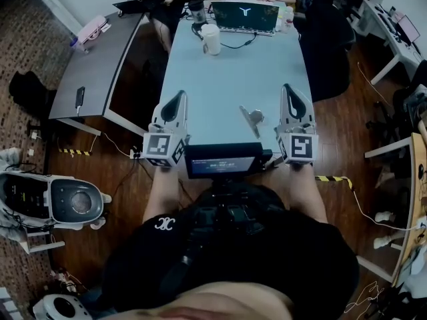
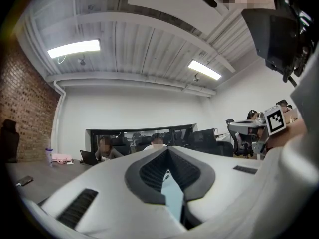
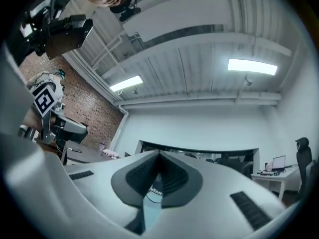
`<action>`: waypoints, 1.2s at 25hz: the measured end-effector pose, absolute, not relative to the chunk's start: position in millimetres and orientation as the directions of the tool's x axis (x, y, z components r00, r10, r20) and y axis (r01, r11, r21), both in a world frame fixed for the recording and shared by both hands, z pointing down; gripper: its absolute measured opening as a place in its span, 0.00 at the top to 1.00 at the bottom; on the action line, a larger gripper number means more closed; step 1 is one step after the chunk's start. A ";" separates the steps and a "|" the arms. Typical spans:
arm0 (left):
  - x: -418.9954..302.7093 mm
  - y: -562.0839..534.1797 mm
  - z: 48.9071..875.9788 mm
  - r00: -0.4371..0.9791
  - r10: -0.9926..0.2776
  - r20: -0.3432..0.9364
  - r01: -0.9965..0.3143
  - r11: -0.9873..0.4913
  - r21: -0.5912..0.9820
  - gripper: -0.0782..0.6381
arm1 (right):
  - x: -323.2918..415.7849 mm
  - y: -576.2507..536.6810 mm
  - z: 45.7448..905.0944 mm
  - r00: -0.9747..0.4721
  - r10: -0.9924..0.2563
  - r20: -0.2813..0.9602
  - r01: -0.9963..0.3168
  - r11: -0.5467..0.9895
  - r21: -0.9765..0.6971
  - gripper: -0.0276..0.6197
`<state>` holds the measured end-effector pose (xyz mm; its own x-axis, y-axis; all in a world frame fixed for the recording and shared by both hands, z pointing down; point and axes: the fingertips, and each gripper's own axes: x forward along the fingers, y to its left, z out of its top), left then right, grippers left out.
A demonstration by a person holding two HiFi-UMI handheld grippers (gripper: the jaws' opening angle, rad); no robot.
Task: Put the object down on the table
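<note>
Two grippers are held up over one pale table (image 1: 220, 92). The left gripper (image 1: 180, 95) and the right gripper (image 1: 288, 89) each have their jaws pressed together tip to tip, with nothing between them. One small grey metal object (image 1: 252, 117) lies on the table in the gap between the two grippers. It is nearer the right jaws, off to their left, and touches neither pair. Far ahead of both sets of jaws stand one white mug (image 1: 211, 39), one dark tumbler (image 1: 197, 10) and one open laptop (image 1: 245, 15). What the mug and tumbler hold cannot be made out.
</note>
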<state>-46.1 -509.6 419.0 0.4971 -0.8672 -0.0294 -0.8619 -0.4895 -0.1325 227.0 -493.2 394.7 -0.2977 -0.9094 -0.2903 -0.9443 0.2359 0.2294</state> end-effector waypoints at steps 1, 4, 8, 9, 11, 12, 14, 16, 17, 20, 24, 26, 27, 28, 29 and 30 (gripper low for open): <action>-44.5 -507.6 419.4 0.497 -0.867 -0.029 -0.862 -0.489 -0.133 0.89 | 230.4 -484.3 387.1 -0.294 -0.906 -0.305 -0.945 0.228 0.233 0.99; -41.6 -500.0 424.3 0.487 -0.873 -0.028 -0.868 -0.479 -0.131 0.89 | 243.1 -460.1 379.1 -0.273 -0.906 -0.324 -0.951 0.202 0.236 1.00; -31.3 -484.7 422.0 0.495 -0.868 -0.042 -0.864 -0.486 -0.127 0.89 | 256.6 -428.7 382.3 -0.248 -0.917 -0.312 -0.956 0.180 0.231 1.00; -29.3 -480.3 419.8 0.500 -0.865 -0.046 -0.862 -0.491 -0.128 0.89 | 256.4 -420.2 382.5 -0.246 -0.918 -0.312 -0.956 0.177 0.234 1.00; -25.6 -469.6 414.4 0.512 -0.857 -0.054 -0.854 -0.502 -0.137 0.89 | 254.0 -401.6 383.3 -0.243 -0.918 -0.315 -0.956 0.172 0.237 1.00; -24.0 -463.1 412.6 0.520 -0.852 -0.055 -0.849 -0.508 -0.144 0.89 | 253.0 -391.6 384.0 -0.240 -0.918 -0.317 -0.957 0.169 0.234 1.00; -21.4 -447.6 411.1 0.538 -0.842 -0.052 -0.836 -0.524 -0.162 0.89 | 250.9 -371.8 385.8 -0.230 -0.918 -0.323 -0.961 0.162 0.223 1.00; -22.6 -428.6 406.9 0.558 -0.828 -0.058 -0.821 -0.541 -0.183 0.89 | 244.8 -351.3 387.4 -0.218 -0.919 -0.328 -0.966 0.156 0.206 1.00; -25.9 -417.7 403.9 0.566 -0.822 -0.066 -0.816 -0.546 -0.190 0.89 | 239.2 -339.5 387.4 -0.215 -0.919 -0.331 -0.968 0.155 0.198 1.00; -43.6 -374.1 397.4 0.576 -0.813 -0.084 -0.810 -0.552 -0.198 0.89 | 216.5 -292.4 388.9 -0.210 -0.919 -0.335 -0.970 0.155 0.185 1.00; -78.9 -292.8 403.5 0.578 -0.811 -0.086 -0.808 -0.555 -0.196 0.89 | 185.5 -206.7 395.5 -0.191 -0.925 -0.329 -0.974 0.138 0.178 1.00; -97.7 -251.3 410.9 0.580 -0.811 -0.077 -0.807 -0.559 -0.190 0.89 | 171.6 -164.3 399.9 -0.174 -0.930 -0.324 -0.978 0.125 0.165 1.00; -107.5 -232.7 415.5 0.579 -0.812 -0.067 -0.807 -0.561 -0.185 0.89 | 164.8 -145.0 401.7 -0.164 -0.934 -0.318 -0.981 0.119 0.155 1.00; -117.8 -215.9 419.9 0.576 -0.816 -0.057 -0.810 -0.559 -0.178 0.89 | 158.0 -127.2 402.6 -0.155 -0.938 -0.310 -0.982 0.114 0.147 1.00; -127.7 -200.7 422.3 0.570 -0.820 -0.053 -0.814 -0.556 -0.167 0.89 | 151.0 -110.8 402.3 -0.150 -0.941 -0.303 -0.984 0.111 0.142 1.00; -136.0 -186.3 421.8 0.567 -0.822 -0.055 -0.818 -0.554 -0.156 0.89 | 144.1 -95.4 400.7 -0.148 -0.943 -0.297 -0.984 0.110 0.141 1.00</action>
<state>-136.0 -186.3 421.8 0.5670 -0.8219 -0.0548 -0.8179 -0.5539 -0.1556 144.1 -95.4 400.7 -0.1483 -0.9432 -0.2972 -0.9839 0.1105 0.1406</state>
